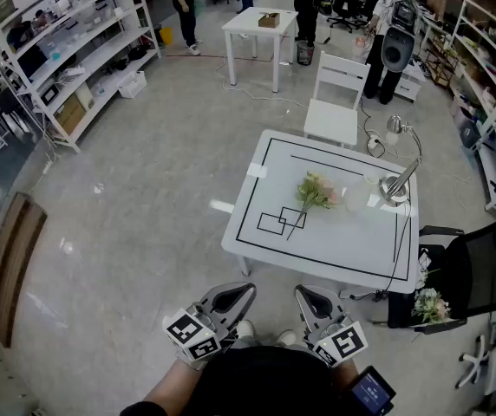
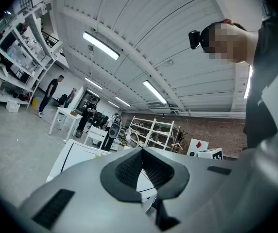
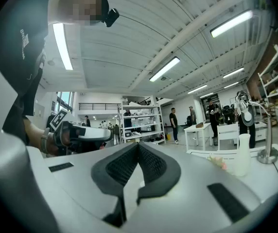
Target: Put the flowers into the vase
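A bunch of pale pink and cream flowers (image 1: 316,192) lies on the white table (image 1: 265,232), its stems pointing toward the near edge. A white vase (image 1: 356,199) stands upright just right of the blooms. Both grippers are held close to the person's body, short of the table's near edge. The left gripper (image 1: 239,293) is shut with nothing between its jaws, and so is the right gripper (image 1: 307,295). In the right gripper view the shut jaws (image 3: 138,147) point level toward the vase (image 3: 243,154) and the flowers (image 3: 218,162). The left gripper view shows its shut jaws (image 2: 141,152) and the table (image 2: 73,154) beyond.
A desk lamp (image 1: 395,185) stands at the table's right, behind the vase. A white chair (image 1: 335,102) is at the far side. A black office chair (image 1: 482,276) at the right carries another bunch of flowers (image 1: 430,304). Shelving lines both walls; people stand at the back.
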`<state>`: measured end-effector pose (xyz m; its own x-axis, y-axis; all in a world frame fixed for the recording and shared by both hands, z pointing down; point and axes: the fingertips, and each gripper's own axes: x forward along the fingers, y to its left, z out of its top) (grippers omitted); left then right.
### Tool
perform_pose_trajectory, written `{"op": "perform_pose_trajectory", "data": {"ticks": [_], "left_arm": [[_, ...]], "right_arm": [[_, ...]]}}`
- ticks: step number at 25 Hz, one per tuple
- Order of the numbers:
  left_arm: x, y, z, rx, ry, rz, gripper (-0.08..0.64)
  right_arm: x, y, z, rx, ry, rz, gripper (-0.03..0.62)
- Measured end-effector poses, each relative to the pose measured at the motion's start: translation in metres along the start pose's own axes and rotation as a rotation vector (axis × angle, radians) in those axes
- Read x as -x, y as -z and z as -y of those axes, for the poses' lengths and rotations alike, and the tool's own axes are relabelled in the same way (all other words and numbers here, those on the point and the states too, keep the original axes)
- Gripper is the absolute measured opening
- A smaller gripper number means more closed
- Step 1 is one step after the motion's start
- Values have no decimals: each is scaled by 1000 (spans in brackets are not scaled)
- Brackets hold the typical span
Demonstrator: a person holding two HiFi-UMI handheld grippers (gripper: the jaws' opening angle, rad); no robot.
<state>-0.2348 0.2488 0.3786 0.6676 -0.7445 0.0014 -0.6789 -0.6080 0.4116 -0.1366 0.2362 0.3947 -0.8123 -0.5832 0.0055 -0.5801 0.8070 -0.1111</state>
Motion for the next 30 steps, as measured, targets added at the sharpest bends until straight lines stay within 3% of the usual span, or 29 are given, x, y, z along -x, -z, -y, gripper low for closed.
{"op": "perform_pose_trajectory", "data": {"ticks": [14,30], "left_arm": [[-3,12,-10,26,15,-16,5],[18,16,-56,17,124,-84,5]], "right_arm": [[1,1,15,-62,37,20,11],[-21,25,9,-108,223,-9,12]]}}
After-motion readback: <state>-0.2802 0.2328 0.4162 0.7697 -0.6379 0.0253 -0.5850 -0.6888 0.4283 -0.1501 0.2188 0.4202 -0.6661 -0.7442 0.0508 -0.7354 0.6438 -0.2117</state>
